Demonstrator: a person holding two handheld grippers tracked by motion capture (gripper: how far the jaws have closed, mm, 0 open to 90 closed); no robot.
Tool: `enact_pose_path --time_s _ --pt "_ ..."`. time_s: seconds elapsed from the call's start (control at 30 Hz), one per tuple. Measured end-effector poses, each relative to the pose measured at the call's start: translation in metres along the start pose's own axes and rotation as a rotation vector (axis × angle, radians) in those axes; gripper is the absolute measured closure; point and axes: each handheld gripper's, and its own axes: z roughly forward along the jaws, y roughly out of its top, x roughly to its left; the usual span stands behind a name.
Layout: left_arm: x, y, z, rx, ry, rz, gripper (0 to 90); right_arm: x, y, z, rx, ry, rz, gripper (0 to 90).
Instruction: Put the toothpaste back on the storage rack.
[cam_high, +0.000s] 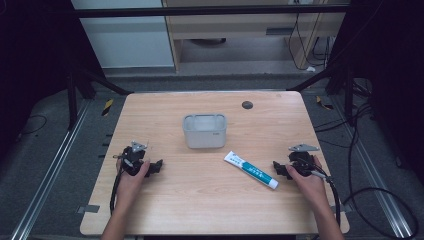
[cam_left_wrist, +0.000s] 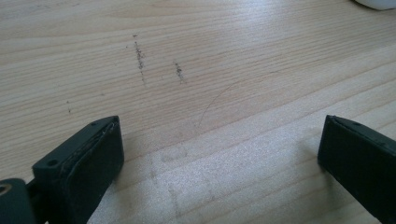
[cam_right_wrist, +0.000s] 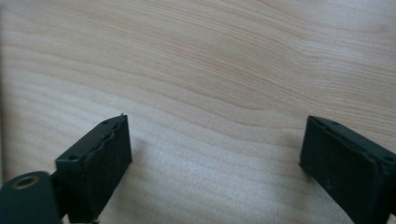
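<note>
Toothpaste tube (cam_high: 251, 170) lying flat and diagonal on worktop (cam_high: 200, 210), near right claw (cam_high: 278, 168), in front of grey container (cam_high: 204, 130). Probably handling light, soft, slick; gripping across stiffer cap end. Both right and left claw (cam_high: 156, 166) resting wide open, holding nothing.

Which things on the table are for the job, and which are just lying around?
For the job:
- toothpaste tube, nearest the right claw
- grey tub, likely where it goes
- left claw, open, resting on the table

Just lying about:
- dark round spot near the table's far edge
- cables on the floor
</note>
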Motion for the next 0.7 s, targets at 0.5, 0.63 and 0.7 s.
enact_pose_path --time_s 0.5,0.63,0.7 --pt "0.000 0.000 0.000 0.003 0.001 0.003 0.0 0.026 0.025 -0.049 0.031 0.103 -0.178 23.6" --pt "0.000 0.000 0.000 0.003 0.000 0.003 0.0 0.036 0.035 -0.054 0.067 0.152 -0.217 31.5" --pt "0.000 0.000 0.000 0.003 -0.001 0.003 0.0 0.042 0.040 -0.055 0.087 0.173 -0.233 33.6"
